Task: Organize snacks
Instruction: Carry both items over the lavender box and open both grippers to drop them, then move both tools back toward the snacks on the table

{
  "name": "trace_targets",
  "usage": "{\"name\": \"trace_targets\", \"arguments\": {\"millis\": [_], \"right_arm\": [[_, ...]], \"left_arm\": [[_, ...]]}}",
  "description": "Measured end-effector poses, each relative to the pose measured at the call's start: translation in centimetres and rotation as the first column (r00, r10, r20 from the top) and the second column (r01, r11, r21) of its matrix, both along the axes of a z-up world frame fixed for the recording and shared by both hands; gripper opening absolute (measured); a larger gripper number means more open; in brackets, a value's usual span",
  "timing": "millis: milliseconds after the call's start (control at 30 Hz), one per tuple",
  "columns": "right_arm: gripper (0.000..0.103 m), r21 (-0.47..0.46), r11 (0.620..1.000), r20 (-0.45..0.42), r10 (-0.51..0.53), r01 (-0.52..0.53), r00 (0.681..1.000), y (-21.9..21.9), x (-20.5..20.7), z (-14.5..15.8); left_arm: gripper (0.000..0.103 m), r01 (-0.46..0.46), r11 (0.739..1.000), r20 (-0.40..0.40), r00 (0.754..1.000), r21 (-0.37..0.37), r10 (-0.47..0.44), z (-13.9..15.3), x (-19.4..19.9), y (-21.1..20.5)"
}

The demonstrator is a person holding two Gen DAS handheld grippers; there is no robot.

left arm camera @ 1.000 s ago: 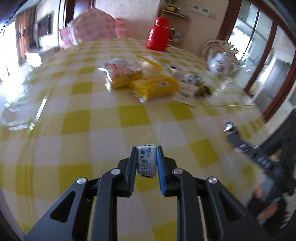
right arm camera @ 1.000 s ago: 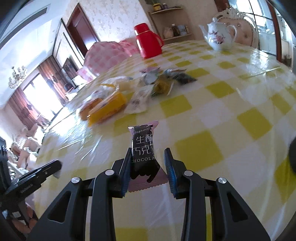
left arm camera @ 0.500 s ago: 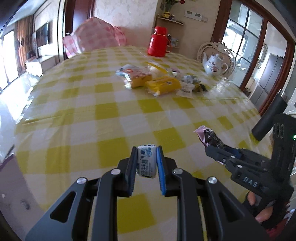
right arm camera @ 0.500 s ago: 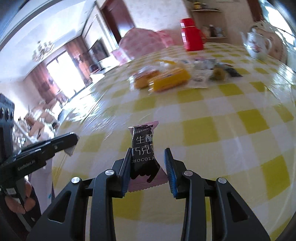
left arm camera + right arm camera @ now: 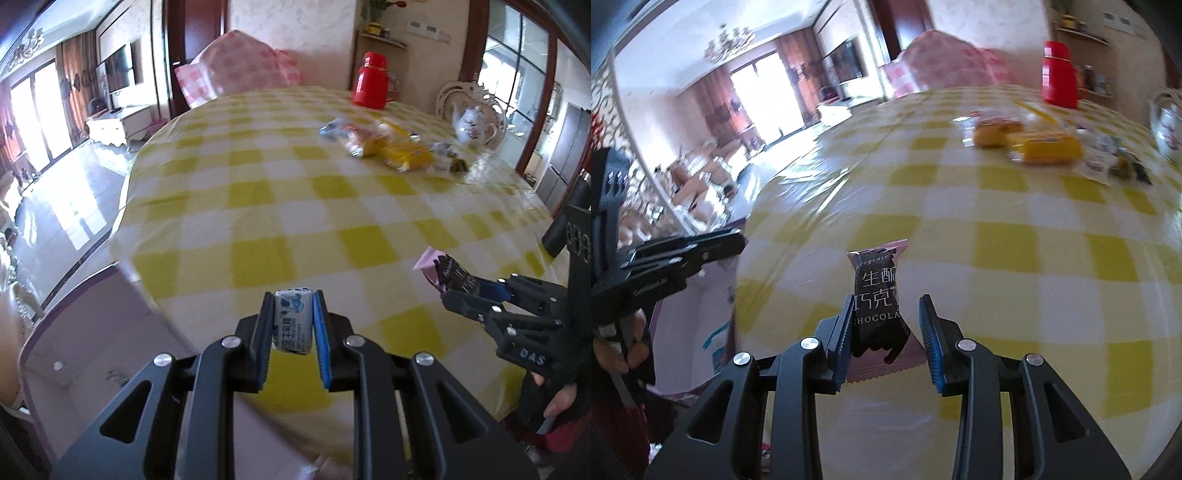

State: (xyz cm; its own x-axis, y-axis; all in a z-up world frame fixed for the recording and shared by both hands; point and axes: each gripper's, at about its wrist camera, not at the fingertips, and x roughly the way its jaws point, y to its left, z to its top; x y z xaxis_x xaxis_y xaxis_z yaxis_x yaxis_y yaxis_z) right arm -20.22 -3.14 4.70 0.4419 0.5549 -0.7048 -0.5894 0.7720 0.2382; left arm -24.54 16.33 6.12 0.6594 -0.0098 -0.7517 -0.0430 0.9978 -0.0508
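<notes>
left wrist view: left gripper (image 5: 293,325) clamped on a small white-and-blue wrapped candy (image 5: 292,320), pads touching both its sides, candy upright between the fingertips.
left gripper position: over the near edge of the table (image 5: 258,206), which has a yellow-and-white checked cloth.
box: pale pink-rimmed box (image 5: 92,354) below and left of the left gripper, off the table edge; looks open-topped, but motion blur makes that unsure.
right gripper, seen from left: right gripper (image 5: 448,286) enters from the right, holding a dark chocolate packet (image 5: 445,273) with a pink crimped end; it sits above the near right part of the table.
right wrist view: right gripper (image 5: 886,325) closed on the chocolate packet (image 5: 877,295), "CHOCOLA" legible. Left pad presses the wrapper; a small gap shows at the right pad, so the grip is mostly on the crumpled lower part.
left gripper, seen from right: left gripper (image 5: 713,247) at far left, level with the table edge; its candy is not visible here.
remaining snacks: snack pile (image 5: 391,147) on the far right part of the table, well apart from both grippers; yellow packets (image 5: 1045,146) plus small dark wrapped pieces beside them.
other items: red thermos (image 5: 370,85) at the far edge, white teapot (image 5: 471,123) just right of the pile.
</notes>
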Motion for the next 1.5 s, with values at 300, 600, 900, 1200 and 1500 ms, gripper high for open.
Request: {"name": "trace_targets", "arguments": {"millis": [300, 600, 900, 1200, 1500], "right_arm": [[0.035, -0.042, 0.972, 0.026, 0.232, -0.231, 0.972, 8.9, -4.7, 0.7], [0.035, -0.109, 0.893, 0.018, 0.440, -0.436, 0.898, 17.1, -9.3, -0.3], [0.073, 0.072, 0.920, 0.034, 0.383, -0.384, 0.923, 14.7, -6.6, 1.0], [0.073, 0.162, 0.985, -0.002, 0.062, -0.060, 0.998, 2.5, 0.0, 2.2], [0.079, 0.074, 0.943, -0.030, -0.324, 0.325, 0.946, -10.2, 5.8, 0.8]], "left_arm": [[0.021, -0.146, 0.989, 0.005, 0.989, 0.015, 0.145, 0.9, -4.0, 8.9], [0.021, -0.244, 0.965, -0.053, 0.967, 0.095, 0.249, -0.2, -5.9, 14.2], [0.098, -0.434, 0.889, 0.007, 0.899, 0.143, 0.438, 0.7, -6.9, 17.1], [0.101, -0.301, 0.953, -0.019, 0.953, 0.032, 0.302, 0.6, -3.2, 10.6], [0.101, -0.086, 0.994, -0.055, 0.995, -0.072, 0.082, 2.5, 7.8, -3.8]]}}
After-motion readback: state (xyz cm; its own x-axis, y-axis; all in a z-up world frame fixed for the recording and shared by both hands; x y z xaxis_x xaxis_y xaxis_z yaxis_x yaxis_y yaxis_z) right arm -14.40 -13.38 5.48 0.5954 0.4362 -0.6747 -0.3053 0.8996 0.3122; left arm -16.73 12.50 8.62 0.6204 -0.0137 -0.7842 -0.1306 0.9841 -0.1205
